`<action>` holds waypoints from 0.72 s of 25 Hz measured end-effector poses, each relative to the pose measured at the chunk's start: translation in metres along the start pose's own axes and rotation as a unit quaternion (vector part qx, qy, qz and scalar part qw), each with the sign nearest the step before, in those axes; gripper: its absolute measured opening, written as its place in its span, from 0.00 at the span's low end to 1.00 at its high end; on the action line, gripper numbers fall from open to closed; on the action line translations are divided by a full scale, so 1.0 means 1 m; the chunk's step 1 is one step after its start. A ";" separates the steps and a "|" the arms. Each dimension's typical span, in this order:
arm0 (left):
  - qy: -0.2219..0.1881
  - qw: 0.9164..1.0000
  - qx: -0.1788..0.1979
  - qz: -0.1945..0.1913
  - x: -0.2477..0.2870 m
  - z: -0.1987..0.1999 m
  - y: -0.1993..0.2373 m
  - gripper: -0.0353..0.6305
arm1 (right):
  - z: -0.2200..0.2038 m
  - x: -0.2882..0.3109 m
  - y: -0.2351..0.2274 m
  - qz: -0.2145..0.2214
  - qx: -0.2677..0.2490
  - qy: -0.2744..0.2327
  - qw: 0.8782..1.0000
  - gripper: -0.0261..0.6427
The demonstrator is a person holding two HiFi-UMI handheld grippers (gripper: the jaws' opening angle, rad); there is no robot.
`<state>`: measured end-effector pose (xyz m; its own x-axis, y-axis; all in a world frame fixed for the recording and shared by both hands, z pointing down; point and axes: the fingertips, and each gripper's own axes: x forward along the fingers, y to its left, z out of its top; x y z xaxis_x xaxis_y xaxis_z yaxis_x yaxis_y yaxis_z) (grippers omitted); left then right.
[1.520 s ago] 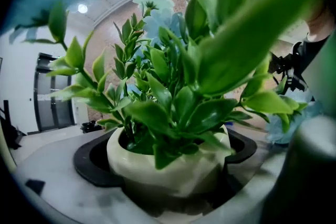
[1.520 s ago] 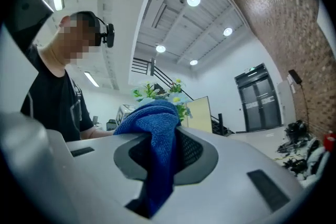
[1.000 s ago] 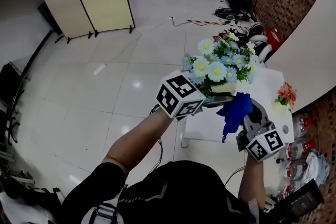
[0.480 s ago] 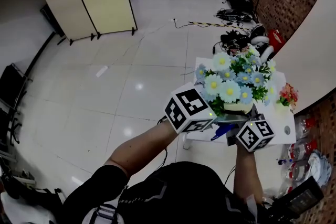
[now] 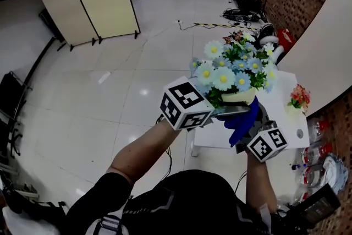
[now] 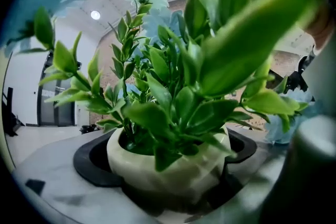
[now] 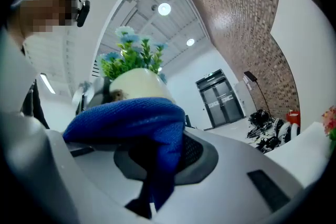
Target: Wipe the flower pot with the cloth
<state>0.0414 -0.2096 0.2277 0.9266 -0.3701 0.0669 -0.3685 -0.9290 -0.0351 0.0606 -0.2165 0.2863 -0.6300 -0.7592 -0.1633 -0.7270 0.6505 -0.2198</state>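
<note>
Cream ceramic sits right between your left gripper's (image 5: 223, 110) jaws: the flower pot (image 6: 168, 165) is clamped there, with a black pad pressed to each side of its rounded wall. Only the left gripper view shows that hold. It also shows the green leaves (image 6: 178, 97) rising straight out of the pot's mouth, up and away from the jaws.

The head view adds what that close view misses: the white and blue daisies (image 5: 231, 66) spread above the pot. It also shows your right gripper (image 5: 252, 128) just below and to the right of your left one. The pot stands upright, its long axis running from the base at your left jaws up through the stems to the blooms.

Your right gripper is closed on the blue cloth (image 7: 131, 118), which bunches over its jaws with one tail hanging down. In the right gripper view the pot's pale underside rises directly beyond the cloth. Whether the two touch is not clear. The white surface (image 5: 286, 91) lies beyond both grippers.
</note>
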 end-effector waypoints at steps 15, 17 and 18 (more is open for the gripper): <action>-0.009 0.999 -0.008 -0.043 0.002 0.007 -0.012 0.91 | 0.008 0.014 0.001 0.031 0.036 -0.048 0.998 0.11; -0.006 0.999 0.009 -0.043 -0.004 0.010 -0.016 0.91 | 0.008 0.025 0.003 0.043 0.049 -0.055 0.996 0.11; -0.006 0.999 0.013 -0.043 -0.006 0.012 -0.016 0.91 | 0.009 0.031 0.005 0.051 0.054 -0.060 0.995 0.11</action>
<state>0.0428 -0.1924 0.2157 0.9554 -0.2894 0.0584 -0.2863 -0.9566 -0.0548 0.0404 -0.2368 0.2715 -0.6570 -0.6908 -0.3019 -0.6235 0.7230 -0.2976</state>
